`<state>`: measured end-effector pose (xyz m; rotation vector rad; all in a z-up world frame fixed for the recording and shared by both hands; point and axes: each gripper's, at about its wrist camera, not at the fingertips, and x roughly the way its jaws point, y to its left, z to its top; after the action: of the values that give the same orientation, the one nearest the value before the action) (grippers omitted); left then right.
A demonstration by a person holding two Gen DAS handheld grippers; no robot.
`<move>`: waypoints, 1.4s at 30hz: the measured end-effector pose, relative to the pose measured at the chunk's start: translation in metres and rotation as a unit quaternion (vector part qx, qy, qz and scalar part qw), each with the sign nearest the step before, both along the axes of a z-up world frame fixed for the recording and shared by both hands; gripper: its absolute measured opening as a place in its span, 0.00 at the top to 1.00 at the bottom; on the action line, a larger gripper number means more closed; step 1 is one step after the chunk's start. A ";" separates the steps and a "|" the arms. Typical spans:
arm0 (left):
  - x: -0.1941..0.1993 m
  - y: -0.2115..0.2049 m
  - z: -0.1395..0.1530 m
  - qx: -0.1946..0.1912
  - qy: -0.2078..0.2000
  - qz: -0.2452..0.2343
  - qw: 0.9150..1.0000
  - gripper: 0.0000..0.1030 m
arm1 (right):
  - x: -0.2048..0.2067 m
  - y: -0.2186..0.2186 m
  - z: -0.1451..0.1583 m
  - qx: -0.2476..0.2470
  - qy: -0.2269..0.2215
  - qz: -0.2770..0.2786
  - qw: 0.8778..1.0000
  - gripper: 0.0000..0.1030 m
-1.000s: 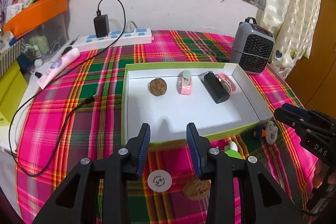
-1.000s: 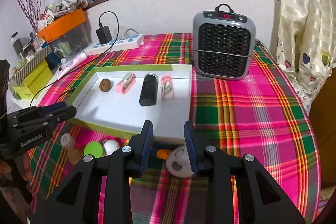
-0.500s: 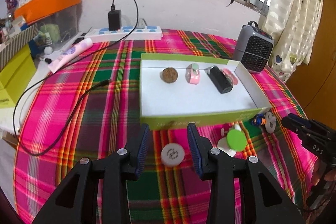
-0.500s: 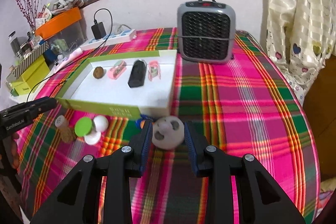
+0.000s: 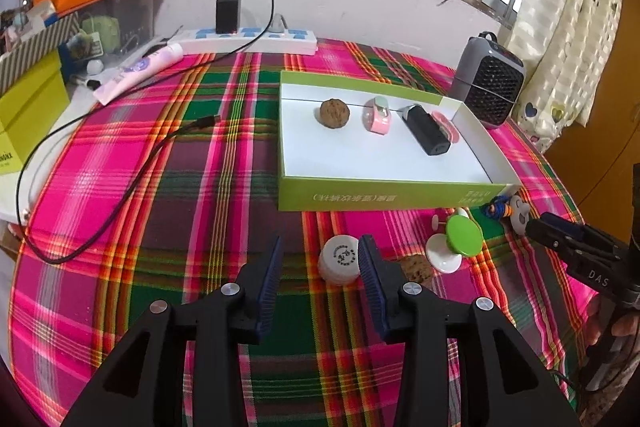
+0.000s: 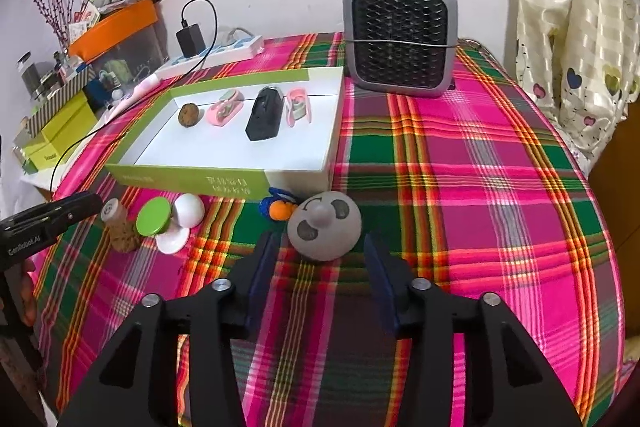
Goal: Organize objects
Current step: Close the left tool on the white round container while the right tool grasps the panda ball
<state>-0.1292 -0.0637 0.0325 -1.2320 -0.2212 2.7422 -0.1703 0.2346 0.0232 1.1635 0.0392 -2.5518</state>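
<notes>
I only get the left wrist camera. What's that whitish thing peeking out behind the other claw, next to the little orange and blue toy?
Observer: It's a grey round toy with a face on it, lying on the cloth just in front of the box.
Operator: Is the other claw squeezing it?
Observer: No. The right claw is opening. The toy's near side sits between its fingers, but the pads aren't pressing on it.
Operator: What's on the far side of the toy?
Observer: In the right wrist view, only plaid tablecloth shows to its right.
</notes>
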 end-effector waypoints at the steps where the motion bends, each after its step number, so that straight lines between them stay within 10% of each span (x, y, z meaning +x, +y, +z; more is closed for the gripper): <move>1: 0.000 0.000 -0.001 0.002 -0.002 -0.001 1.000 0.64 | -0.001 -0.001 -0.001 0.001 -0.002 0.000 1.000 0.52; 42: -0.012 0.005 -0.017 -0.003 -0.022 -0.009 1.000 0.71 | -0.017 0.001 -0.010 0.030 -0.013 -0.014 0.999 0.56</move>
<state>-0.1412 -0.0592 0.0153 -1.2900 -0.2067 2.7053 -0.1871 0.2357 0.0135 1.2270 0.0952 -2.5758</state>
